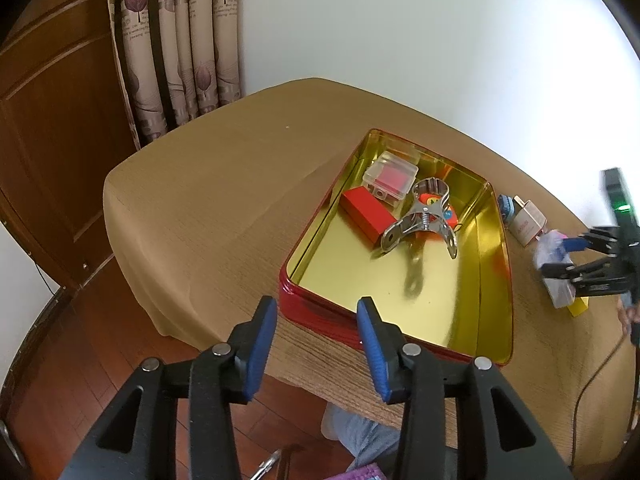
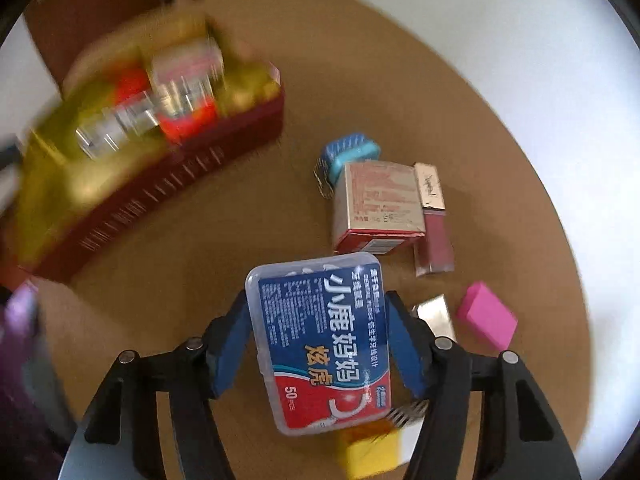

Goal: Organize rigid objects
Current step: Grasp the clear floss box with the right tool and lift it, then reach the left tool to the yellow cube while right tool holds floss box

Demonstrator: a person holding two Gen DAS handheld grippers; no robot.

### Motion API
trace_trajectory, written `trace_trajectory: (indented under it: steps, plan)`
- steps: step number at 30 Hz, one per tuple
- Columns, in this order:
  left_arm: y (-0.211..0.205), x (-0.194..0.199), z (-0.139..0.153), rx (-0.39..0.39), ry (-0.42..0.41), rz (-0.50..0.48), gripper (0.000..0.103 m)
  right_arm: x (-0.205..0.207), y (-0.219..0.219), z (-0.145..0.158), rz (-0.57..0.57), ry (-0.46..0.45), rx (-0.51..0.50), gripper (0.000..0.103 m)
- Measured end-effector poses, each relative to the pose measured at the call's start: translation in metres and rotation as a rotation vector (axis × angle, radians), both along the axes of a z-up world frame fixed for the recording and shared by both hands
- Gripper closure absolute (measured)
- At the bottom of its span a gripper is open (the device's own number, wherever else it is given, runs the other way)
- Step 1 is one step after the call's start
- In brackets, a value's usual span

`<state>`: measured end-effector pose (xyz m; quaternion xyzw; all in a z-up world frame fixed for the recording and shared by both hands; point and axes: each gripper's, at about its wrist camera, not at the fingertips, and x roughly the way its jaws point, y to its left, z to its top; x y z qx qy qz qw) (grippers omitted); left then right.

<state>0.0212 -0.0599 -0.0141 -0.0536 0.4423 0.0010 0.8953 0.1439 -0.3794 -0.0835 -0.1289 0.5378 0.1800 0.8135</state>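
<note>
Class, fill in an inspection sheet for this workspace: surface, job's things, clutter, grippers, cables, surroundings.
Surface: table under a tan cloth.
Job's things: red tin with gold interior holding a metal clamp, red box and clear plastic case; floss pick box in the right hand-held gripper.
Clutter: cardboard box, lip gloss, blue case, pink block, yellow block.
Grippers: left hand-held gripper open, holding nothing.
Cables: dark cable off the table edge.
Surroundings: curtain, wooden door, white wall.

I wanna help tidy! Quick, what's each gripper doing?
Left gripper: open, holding nothing.
Right gripper: closed on the floss pick box.
</note>
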Motion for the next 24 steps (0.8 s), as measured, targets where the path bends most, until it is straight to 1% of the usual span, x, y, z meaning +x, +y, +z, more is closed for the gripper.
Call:
trace_trajectory:
  steps: [2, 3, 4, 5, 6, 7, 9, 10, 11, 12, 13, 14, 16, 18, 19, 21, 22, 23, 24]
  plan:
    - [-0.003, -0.001, 0.001, -0.006, 0.006, -0.023, 0.061, -0.02, -0.019, 0.017, -0.094, -0.05, 0.08, 0.043]
    - [-0.005, -0.002, 0.002, -0.009, 0.004, -0.034, 0.061, -0.034, -0.035, 0.024, -0.163, -0.071, 0.13, 0.043]
    - [-0.009, -0.005, 0.005, -0.01, -0.009, -0.059, 0.061, -0.055, -0.059, 0.03, -0.263, -0.087, 0.193, 0.045]
    - [-0.013, -0.008, 0.008, 0.001, -0.027, -0.079, 0.061, -0.065, -0.073, 0.031, -0.318, -0.089, 0.215, 0.045]
    - [-0.016, -0.011, 0.012, 0.014, -0.043, -0.09, 0.061, -0.09, -0.098, 0.031, -0.417, -0.096, 0.262, 0.045]
    - [-0.021, -0.016, 0.016, 0.039, -0.07, -0.099, 0.061, -0.103, -0.113, 0.031, -0.469, -0.103, 0.293, 0.045]
    - [-0.03, -0.025, 0.025, 0.076, -0.124, -0.114, 0.061, -0.142, -0.147, 0.028, -0.594, -0.113, 0.35, 0.045]
    - [-0.035, -0.028, 0.03, 0.08, -0.143, -0.123, 0.061, -0.153, -0.153, 0.027, -0.63, -0.117, 0.372, 0.045]
    - [-0.041, -0.032, 0.035, 0.075, -0.161, -0.139, 0.061, -0.169, -0.168, 0.027, -0.668, -0.115, 0.418, 0.045]
    - [-0.045, -0.034, 0.038, 0.074, -0.167, -0.147, 0.061, -0.174, -0.173, 0.028, -0.685, -0.115, 0.448, 0.045]
    - [-0.053, -0.036, 0.043, 0.072, -0.173, -0.16, 0.061, -0.191, -0.186, 0.031, -0.716, -0.131, 0.503, 0.045]
    - [-0.058, -0.037, 0.045, 0.071, -0.172, -0.169, 0.061, -0.198, -0.19, 0.031, -0.726, -0.14, 0.533, 0.045]
    - [-0.072, -0.039, 0.051, 0.071, -0.175, -0.199, 0.061, -0.218, -0.198, 0.042, -0.744, -0.167, 0.601, 0.045]
    - [-0.091, -0.04, 0.058, 0.07, -0.18, -0.242, 0.061, -0.232, -0.197, 0.048, -0.759, -0.188, 0.613, 0.045]
    - [-0.104, -0.039, 0.061, 0.064, -0.175, -0.282, 0.061, -0.241, -0.199, 0.052, -0.765, -0.192, 0.606, 0.045]
    - [-0.135, -0.039, 0.068, 0.033, -0.165, -0.392, 0.061, -0.254, -0.2, 0.057, -0.779, -0.194, 0.57, 0.045]
    - [-0.146, -0.038, 0.069, 0.02, -0.159, -0.424, 0.061, -0.261, -0.201, 0.058, -0.774, -0.177, 0.562, 0.045]
    - [-0.167, -0.035, 0.069, -0.019, -0.125, -0.504, 0.061, -0.268, -0.205, 0.057, -0.772, -0.168, 0.551, 0.045]
    - [-0.178, -0.034, 0.067, -0.044, -0.094, -0.55, 0.061, -0.276, -0.206, 0.058, -0.779, -0.176, 0.525, 0.045]
